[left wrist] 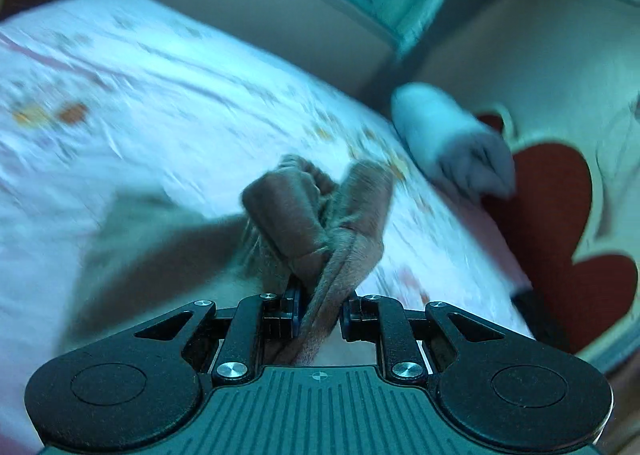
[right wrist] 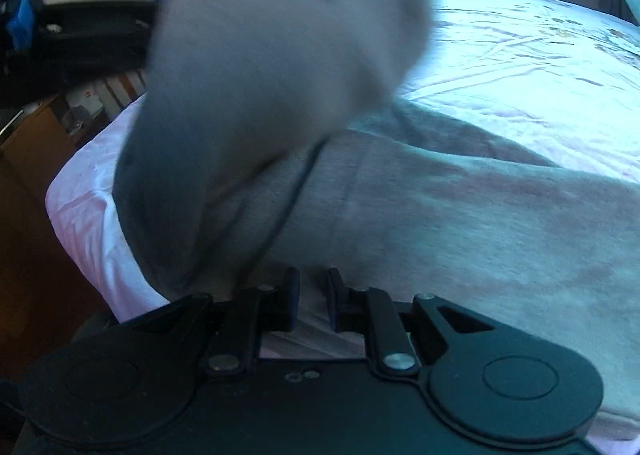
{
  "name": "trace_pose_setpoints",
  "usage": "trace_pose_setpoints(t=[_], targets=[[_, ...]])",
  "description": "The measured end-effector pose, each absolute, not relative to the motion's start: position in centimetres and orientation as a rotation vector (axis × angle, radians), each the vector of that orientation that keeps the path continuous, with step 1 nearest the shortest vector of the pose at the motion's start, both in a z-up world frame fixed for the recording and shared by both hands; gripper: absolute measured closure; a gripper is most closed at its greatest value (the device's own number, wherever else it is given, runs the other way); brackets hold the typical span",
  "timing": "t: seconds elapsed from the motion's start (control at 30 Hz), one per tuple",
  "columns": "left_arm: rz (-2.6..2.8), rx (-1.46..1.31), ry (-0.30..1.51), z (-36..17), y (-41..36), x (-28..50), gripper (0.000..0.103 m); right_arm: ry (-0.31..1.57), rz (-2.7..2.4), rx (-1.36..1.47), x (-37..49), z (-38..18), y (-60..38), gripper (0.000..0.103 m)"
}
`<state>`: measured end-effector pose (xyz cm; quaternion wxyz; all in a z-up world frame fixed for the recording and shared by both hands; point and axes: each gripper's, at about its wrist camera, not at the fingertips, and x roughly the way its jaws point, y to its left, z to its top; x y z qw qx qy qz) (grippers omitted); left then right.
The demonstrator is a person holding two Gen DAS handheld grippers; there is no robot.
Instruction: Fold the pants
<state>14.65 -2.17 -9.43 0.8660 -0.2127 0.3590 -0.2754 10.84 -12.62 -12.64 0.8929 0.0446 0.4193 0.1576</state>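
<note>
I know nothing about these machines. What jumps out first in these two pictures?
In the left view, the left tongs pinch a bunched fold of brownish-grey pants above a pale flowered bedsheet. In the right view, a blurred flap of that cloth fills the upper left, while the rest lies flat on the bed past the right tongs. Red heart shapes stand beside the bed.

Beyond the left jaws, motion blur smears the bed sheet (left wrist: 160, 95) and a rolled pale bundle (left wrist: 452, 147). Above the right jaws a blurred fold of the pants (right wrist: 260, 95) fills the view, hiding whatever lifts it.
</note>
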Motion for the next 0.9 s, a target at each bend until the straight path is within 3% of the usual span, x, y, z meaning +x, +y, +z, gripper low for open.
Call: trace_pose_setpoints(t=[0.2,0.4,0.57,0.67,0.7,0.73,0.9], targets=[[-0.627,-0.315,0.789,-11.2,-6.0,12.5,0.085,0.860,0.210,0.041,7.9,-11.0,-17.7,0.094],[-0.693,-0.094,0.822,-12.1,-10.7,10.2,0.085,0.876,0.031,0.197,5.6,-10.2,-26.3,0.089],[-0.686,0.060,0.836,-12.7,-12.8,9.0,0.075,0.865,-0.065,0.239,5.1,-9.6,-29.4,0.088],[-0.704,0.026,0.842,-10.7,-12.9,9.1,0.047,0.829,-0.101,0.249,5.0,-8.8,-30.4,0.084],[-0.709,0.004,0.825,-9.8,-12.5,8.8,0.024,0.816,-0.108,0.268,5.0,-8.5,-30.7,0.082],[-0.704,-0.008,0.795,-8.9,-12.4,9.1,0.013,0.798,-0.108,0.297,4.6,-8.3,-31.3,0.078],[-0.670,-0.002,0.722,-6.1,-10.5,9.8,0.008,0.729,-0.060,0.369,5.0,-5.9,-31.7,0.055]])
